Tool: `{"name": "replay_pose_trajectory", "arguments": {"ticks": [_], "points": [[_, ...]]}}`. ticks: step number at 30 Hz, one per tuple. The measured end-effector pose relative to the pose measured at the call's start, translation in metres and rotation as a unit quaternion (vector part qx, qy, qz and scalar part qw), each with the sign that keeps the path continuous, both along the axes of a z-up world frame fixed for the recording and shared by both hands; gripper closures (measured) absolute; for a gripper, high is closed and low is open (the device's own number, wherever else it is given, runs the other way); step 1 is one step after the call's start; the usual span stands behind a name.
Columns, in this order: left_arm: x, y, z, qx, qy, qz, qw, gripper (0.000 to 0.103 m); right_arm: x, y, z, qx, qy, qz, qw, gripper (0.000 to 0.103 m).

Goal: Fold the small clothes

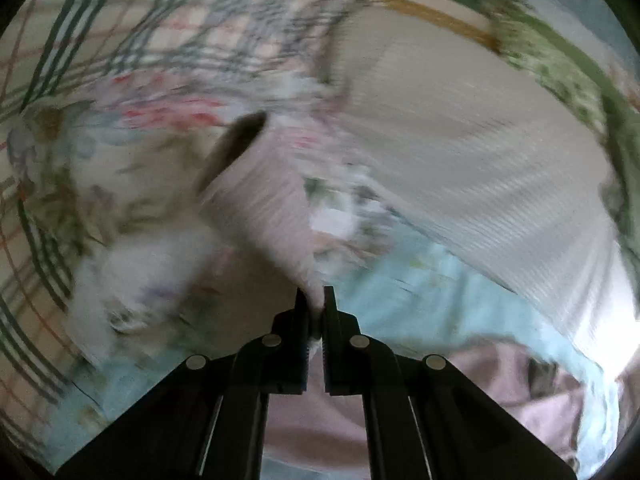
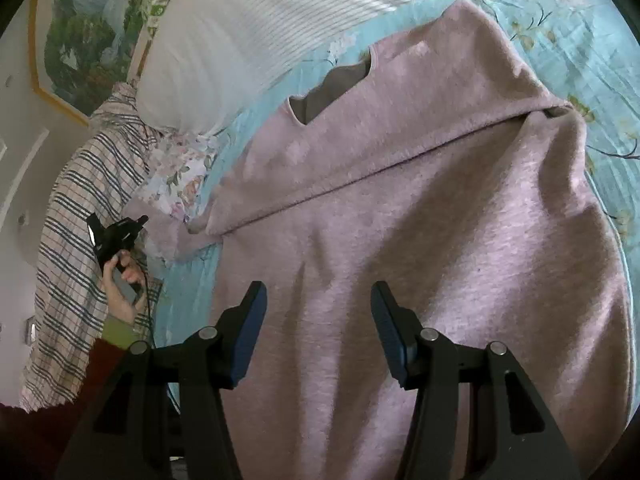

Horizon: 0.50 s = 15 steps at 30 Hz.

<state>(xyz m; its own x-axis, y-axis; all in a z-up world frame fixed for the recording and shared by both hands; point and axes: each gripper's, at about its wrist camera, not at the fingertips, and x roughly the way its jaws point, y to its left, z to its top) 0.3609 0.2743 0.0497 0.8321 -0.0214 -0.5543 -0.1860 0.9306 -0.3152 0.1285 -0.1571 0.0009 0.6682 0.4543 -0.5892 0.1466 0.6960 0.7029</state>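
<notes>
Pink sweater (image 2: 400,208) lay on the bed (image 2: 580,20), we found left gripper (image 1: 316,300) jaws clamped on its sleeve (image 1: 260,184), right gripper (image 2: 318,296) jaws apart above it.

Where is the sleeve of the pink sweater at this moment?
In the left wrist view, the sleeve hangs centre frame, pinched in the left gripper above the floral sheet, left of the striped pillow.

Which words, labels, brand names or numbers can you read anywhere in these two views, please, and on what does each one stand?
None can be read.
Pink sweater: plain knit, with no tag or print in view.
Blue sheet, white pillow and plaid cloth: patterns only, no letters.
Wall picture: scenery, no caption.
Left claw: any marking too small to tell.
The left wrist view is motion-blurred throughout.
</notes>
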Motion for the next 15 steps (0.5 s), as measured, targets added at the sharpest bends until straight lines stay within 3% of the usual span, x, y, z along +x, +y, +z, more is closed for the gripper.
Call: {"name": "replay_pose_trajectory", "arguments": {"ticks": [6, 11, 15], "points": [[-0.025, -0.114, 0.006, -0.016, -0.025, -0.111, 0.9934, 0.100, -0.012, -0.006, 0.009, 0.004, -0.020, -0.012, 1.000, 0.048], [-0.030, -0.228, -0.009, -0.027, -0.004, -0.214, 0.9764, 0.100, -0.025, -0.020, 0.013, 0.004, -0.030, -0.033, 0.999, 0.048], [-0.033, -0.304, -0.025, -0.034, 0.015, -0.269, 0.9625, 0.100, -0.041, -0.039, 0.015, 0.003, -0.038, -0.059, 0.998, 0.048]]}}
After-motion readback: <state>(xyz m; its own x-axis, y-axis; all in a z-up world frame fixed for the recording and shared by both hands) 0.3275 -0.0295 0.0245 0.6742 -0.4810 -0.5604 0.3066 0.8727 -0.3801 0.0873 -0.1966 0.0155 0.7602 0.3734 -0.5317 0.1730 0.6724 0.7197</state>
